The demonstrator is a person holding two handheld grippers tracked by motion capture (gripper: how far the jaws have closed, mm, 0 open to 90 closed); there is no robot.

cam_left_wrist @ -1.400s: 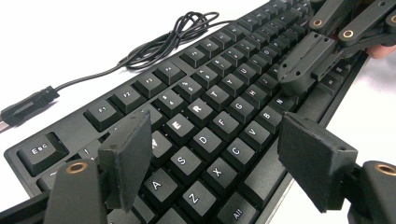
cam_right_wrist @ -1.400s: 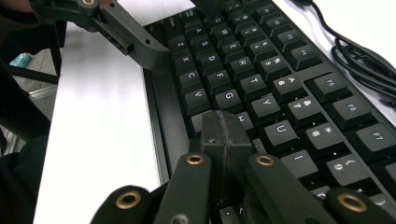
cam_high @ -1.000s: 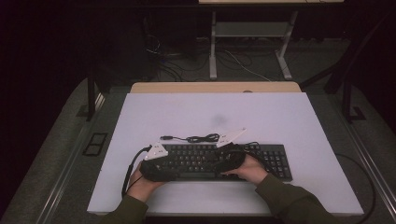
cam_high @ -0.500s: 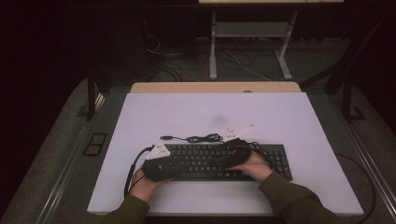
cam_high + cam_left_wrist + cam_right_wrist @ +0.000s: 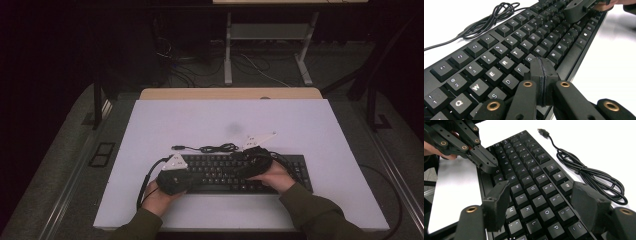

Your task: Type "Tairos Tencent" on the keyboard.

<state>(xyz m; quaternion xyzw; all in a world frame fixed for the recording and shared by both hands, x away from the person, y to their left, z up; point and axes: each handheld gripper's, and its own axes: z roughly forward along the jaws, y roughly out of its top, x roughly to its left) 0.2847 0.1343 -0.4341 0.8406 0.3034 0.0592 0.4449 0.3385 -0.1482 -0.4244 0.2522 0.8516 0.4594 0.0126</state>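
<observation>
My left gripper [image 5: 541, 72] has just snapped its jaws together, pads flat against each other with nothing between them, and the joined tip hangs right over the keyboard [image 5: 240, 172] around the G and F keys. The keyboard lies near the table's [image 5: 165, 125] six o'clock edge, its coiled cable [image 5: 215, 148] just beyond it at twelve o'clock. My right gripper [image 5: 541, 202] has been opening its jaws; they stand spread over the J-K-L stretch, empty, one jaw each side of several keys. From its camera I see my left tip [image 5: 487, 163] poised near the keyboard's nine o'clock end. Here is my worry: that closed tip looks wider than a single keycap, so if I press down off-centre I judge I'd catch two keys together. The spread right jaws sit low, and a small dip could drag a jaw across a row or snag a keycap edge. Push too hard at a slant and the keyboard might skid toward the cable.
</observation>
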